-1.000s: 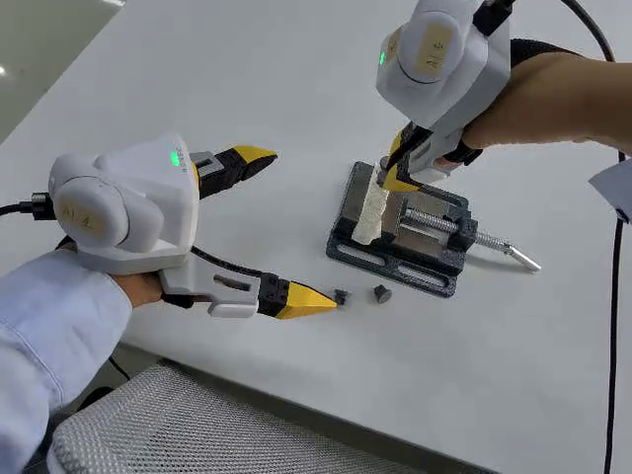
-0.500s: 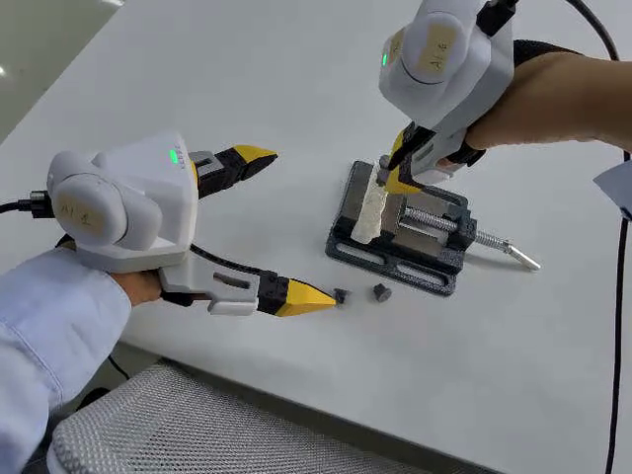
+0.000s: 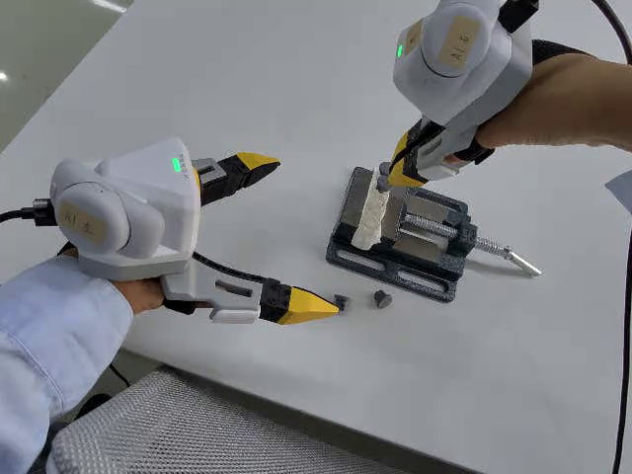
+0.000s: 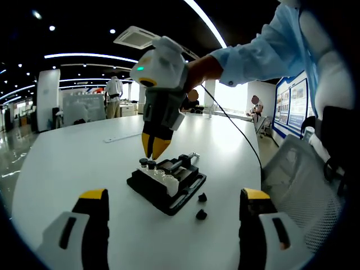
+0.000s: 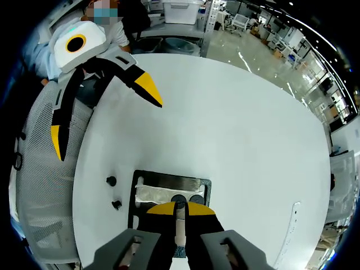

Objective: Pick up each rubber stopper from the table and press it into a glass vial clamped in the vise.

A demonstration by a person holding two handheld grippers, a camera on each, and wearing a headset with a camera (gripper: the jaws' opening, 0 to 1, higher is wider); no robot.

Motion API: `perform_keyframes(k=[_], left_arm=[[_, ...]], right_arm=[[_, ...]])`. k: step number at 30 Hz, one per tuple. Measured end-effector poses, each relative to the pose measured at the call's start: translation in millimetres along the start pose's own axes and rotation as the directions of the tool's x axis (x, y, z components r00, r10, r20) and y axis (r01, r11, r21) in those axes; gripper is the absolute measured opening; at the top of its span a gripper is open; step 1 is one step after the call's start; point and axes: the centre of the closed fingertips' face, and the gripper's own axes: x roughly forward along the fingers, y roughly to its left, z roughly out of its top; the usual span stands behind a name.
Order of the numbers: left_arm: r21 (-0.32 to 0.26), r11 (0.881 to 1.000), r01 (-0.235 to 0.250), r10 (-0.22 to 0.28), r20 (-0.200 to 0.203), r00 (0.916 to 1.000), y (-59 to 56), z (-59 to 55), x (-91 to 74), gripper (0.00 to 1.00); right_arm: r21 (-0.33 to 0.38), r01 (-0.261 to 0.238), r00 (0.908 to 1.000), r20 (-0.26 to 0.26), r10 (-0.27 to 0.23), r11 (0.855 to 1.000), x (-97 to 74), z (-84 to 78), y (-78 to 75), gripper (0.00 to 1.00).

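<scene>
A white table (image 3: 247,69) stood in a wide, bright hall, with the vise (image 3: 395,237) near its middle. The vise clamped a row of glass vials (image 4: 153,170) against pale padding. The right gripper (image 3: 398,180) hung over the far end of that row with its yellow tips pressed together and nothing seen between them. A capped stopper (image 3: 383,176) sat on the vial just left of the tips. Compared with a second earlier, the gripper's body had leaned slightly to the right while its tips kept to the same spot. The left gripper (image 3: 306,233) had not moved. It was spread wide above the near left of the table, its near tip just beside one of two loose rubber stoppers (image 3: 342,299) lying near the vise.
</scene>
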Motion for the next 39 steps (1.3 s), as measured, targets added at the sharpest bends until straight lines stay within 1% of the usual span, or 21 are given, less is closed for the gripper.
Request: perform_keyframes(k=[17, 29, 32, 35, 39], left_arm=[[-0.013, 1.0, -0.002, 0.002, -0.004, 1.0, 0.2, -2.9, -1.1, 0.94], [-0.014, 1.0, 0.0, 0.0, -0.003, 1.0, -0.1, -2.8, -1.5, 0.93], [-0.014, 1.0, -0.001, 0.001, -0.002, 1.0, -0.1, -2.8, -1.1, 0.93], [-0.015, 1.0, -0.002, 0.002, 0.0, 1.0, 0.5, -2.0, -0.5, 0.93], [-0.015, 1.0, -0.003, 0.003, 0.005, 1.0, 1.2, -0.8, 0.1, 0.93]], right_arm=[[-0.008, -0.016, 0.9999, -0.004, 0.016, 1.0, 4.9, 0.7, 1.1, 0.0], [-0.009, -0.024, 0.9997, -0.007, 0.024, 1.0, 5.1, 0.3, 1.9, 0.0], [-0.007, -0.027, 0.9995, -0.014, 0.027, 1.0, 5.6, -0.8, 2.2, 0.0], [-0.017, -0.022, 0.9996, -0.019, 0.022, 1.0, 5.8, -0.9, 3.0, 0.0], [-0.013, -0.022, 0.9996, -0.018, 0.021, 1.0, 5.9, -0.7, 2.9, 0.0]])
